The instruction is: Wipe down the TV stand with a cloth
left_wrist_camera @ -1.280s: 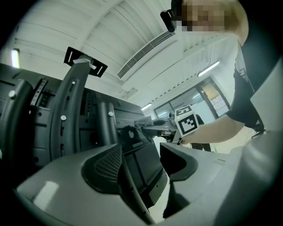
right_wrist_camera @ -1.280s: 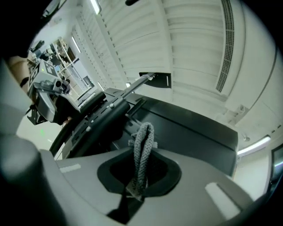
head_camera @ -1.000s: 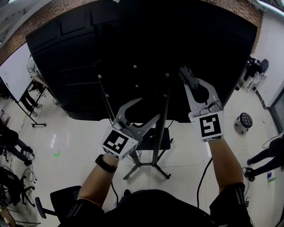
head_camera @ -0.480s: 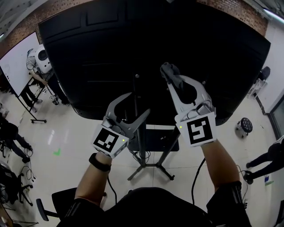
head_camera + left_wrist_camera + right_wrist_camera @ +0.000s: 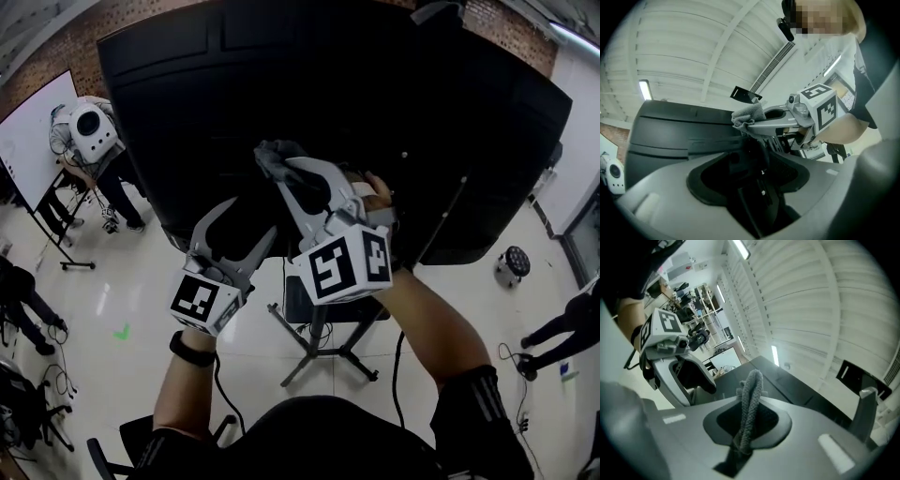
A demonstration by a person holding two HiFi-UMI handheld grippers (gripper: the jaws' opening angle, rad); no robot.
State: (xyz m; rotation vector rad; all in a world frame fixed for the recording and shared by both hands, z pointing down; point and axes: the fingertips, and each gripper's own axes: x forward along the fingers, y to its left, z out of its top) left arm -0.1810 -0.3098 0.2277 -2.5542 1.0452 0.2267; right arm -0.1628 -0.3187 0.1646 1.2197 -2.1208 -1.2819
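Behind the TV (image 5: 178, 103), my right hand-held gripper (image 5: 275, 167) clamps the grey cloth (image 5: 751, 401) ready for wiping; my left hand-held gripper (image 5: 251, 218) hangs open, empty.

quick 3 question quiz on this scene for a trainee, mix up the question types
1. True or false: the right gripper is shut on the cloth.
2. The left gripper has its jaws: A) apart with nothing between them, B) shut on the cloth, C) shut on a cable.
3. Fill in: the cloth's colour is ____.

Key: 1 true; 2 A; 3 grey.
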